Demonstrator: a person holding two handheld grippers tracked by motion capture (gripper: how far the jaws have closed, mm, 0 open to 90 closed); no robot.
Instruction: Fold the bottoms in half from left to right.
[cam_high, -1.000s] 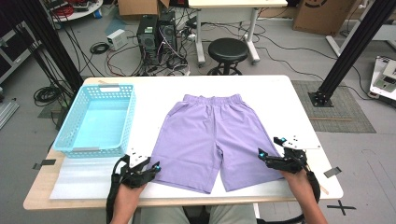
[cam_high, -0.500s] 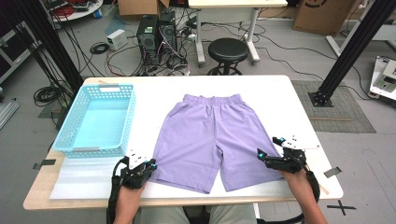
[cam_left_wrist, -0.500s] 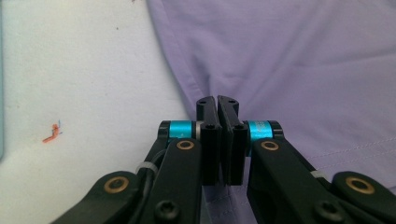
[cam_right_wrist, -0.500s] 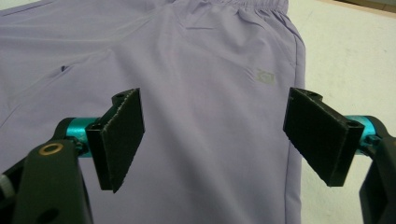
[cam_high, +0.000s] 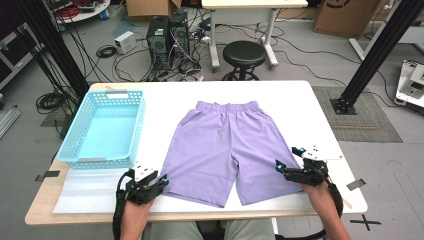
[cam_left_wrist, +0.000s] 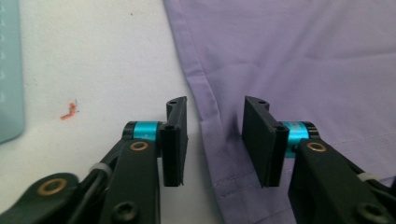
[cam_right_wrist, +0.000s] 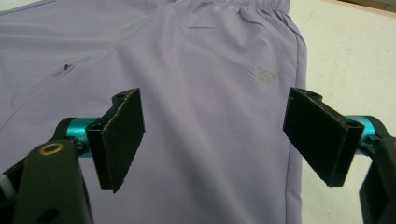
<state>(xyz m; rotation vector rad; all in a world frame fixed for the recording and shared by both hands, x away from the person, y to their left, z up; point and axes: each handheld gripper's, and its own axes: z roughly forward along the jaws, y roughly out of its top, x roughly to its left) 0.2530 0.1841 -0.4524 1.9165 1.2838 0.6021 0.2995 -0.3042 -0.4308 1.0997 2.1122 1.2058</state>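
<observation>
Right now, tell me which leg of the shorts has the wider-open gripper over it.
The leg on the right in the high view: the right gripper spreads wide over it. The left gripper stands narrower, astride the other leg's side hem.

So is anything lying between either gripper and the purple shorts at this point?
Nothing visible does. The left gripper, whose jaws have just been opening, straddles the side edge of the shorts near the hem. The right gripper stands open directly over the other leg.
</observation>
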